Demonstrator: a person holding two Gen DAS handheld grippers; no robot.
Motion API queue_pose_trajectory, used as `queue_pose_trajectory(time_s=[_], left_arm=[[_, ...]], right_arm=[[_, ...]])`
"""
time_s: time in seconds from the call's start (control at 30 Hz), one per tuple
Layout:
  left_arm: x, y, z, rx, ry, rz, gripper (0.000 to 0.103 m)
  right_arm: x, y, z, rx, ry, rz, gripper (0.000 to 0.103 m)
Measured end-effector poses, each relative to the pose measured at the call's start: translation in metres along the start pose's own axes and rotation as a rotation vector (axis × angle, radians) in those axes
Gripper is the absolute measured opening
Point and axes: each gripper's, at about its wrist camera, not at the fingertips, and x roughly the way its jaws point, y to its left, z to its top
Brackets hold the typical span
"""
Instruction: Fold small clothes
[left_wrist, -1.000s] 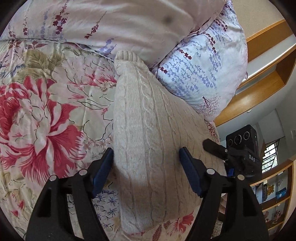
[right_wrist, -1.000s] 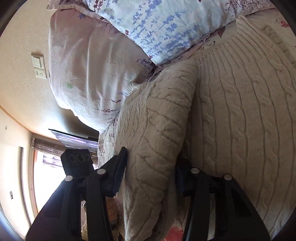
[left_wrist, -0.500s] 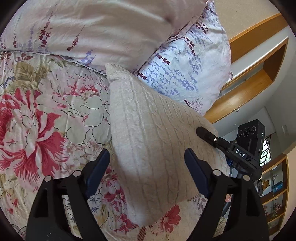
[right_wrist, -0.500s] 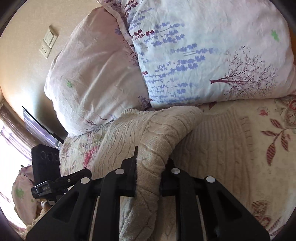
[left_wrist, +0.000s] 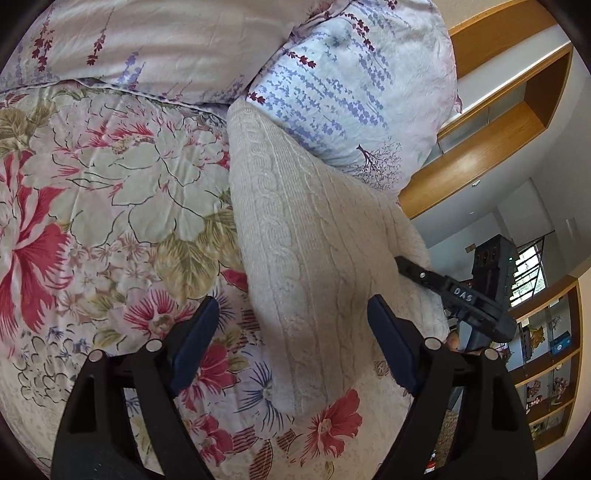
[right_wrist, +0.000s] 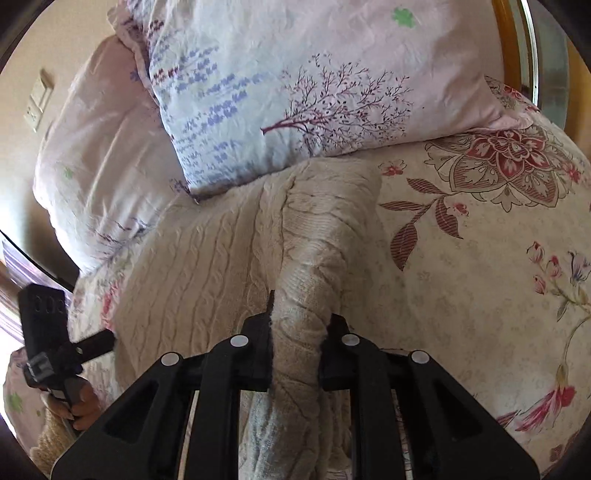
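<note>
Now right gripper (right_wrist: 295, 354) pinches bunched sleeve (right_wrist: 314, 266) of cream cable-knit sweater (left_wrist: 314, 258), lifted at frame centre to fold across body. Left gripper (left_wrist: 291, 339) gapes wide, empty, hovering over sweater on floral bedspread (left_wrist: 110, 192) below pillows (right_wrist: 295, 92).

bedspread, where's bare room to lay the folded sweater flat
Bare bedspread lies left of the sweater, below the pillows. More lies right of the sleeve in the right claw. It is crowded against the pillows.

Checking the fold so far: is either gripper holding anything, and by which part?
The right gripper pinches a bunched sleeve-like part of the cream cable-knit sweater. The left gripper holds nothing, its jaws open over it.
</note>
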Motion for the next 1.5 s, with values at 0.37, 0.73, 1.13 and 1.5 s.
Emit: queue_pose_trajectory(time_s=[0.37, 0.73, 1.13, 1.5], left_arm=[[0.011, -0.007, -0.005, 0.035, 0.01, -0.024, 0.081], [0.017, -0.003, -0.005, 0.052, -0.016, -0.07, 0.081], [0.018, -0.003, -0.009, 0.054, -0.036, -0.087, 0.079], [0.008, 0.003, -0.019, -0.018, -0.023, -0.07, 0.058]], right_arm=[[-0.011, -0.032, 0.024, 0.214, -0.062, 0.122, 0.056], [0.016, -0.014, 0.075, 0.079, -0.096, 0.041, 0.009], [0.014, -0.038, 0.069, 0.181, -0.052, -0.018, 0.055], [-0.051, -0.047, -0.032, 0.214, -0.03, 0.204, 0.048]])
